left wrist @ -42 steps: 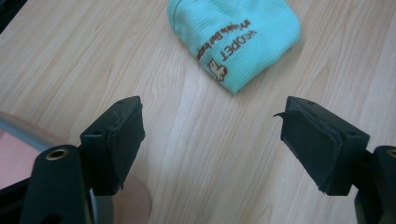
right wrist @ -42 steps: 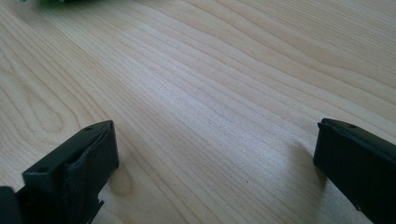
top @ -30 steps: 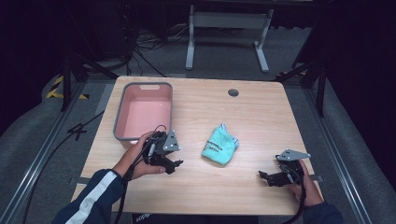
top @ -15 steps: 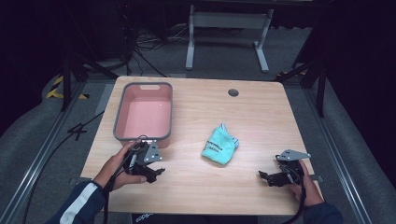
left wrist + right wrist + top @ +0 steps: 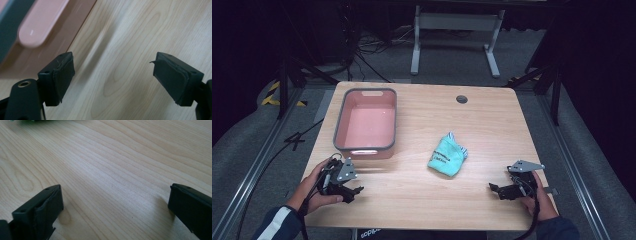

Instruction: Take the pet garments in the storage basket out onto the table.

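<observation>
Cloth: the crumpled teal cloth (image 5: 447, 156) lies mid-counter, between both tools, untouched, easy to reach from either side.
Bin: the pink bin (image 5: 366, 124) sits left of it, likely its destination.
Left tool (image 5: 353, 192): released, jaws just widening, nothing between.
Right tool (image 5: 495, 189): released, resting near the counter (image 5: 492, 125) edge.

Left black two-jaw gripper (image 5: 353, 192) held low in left hand (image 5: 314, 187), jaws just opened further, nothing between. Right black two-jaw gripper (image 5: 493, 188) held in right hand (image 5: 536, 197), jaws spread, empty.
</observation>
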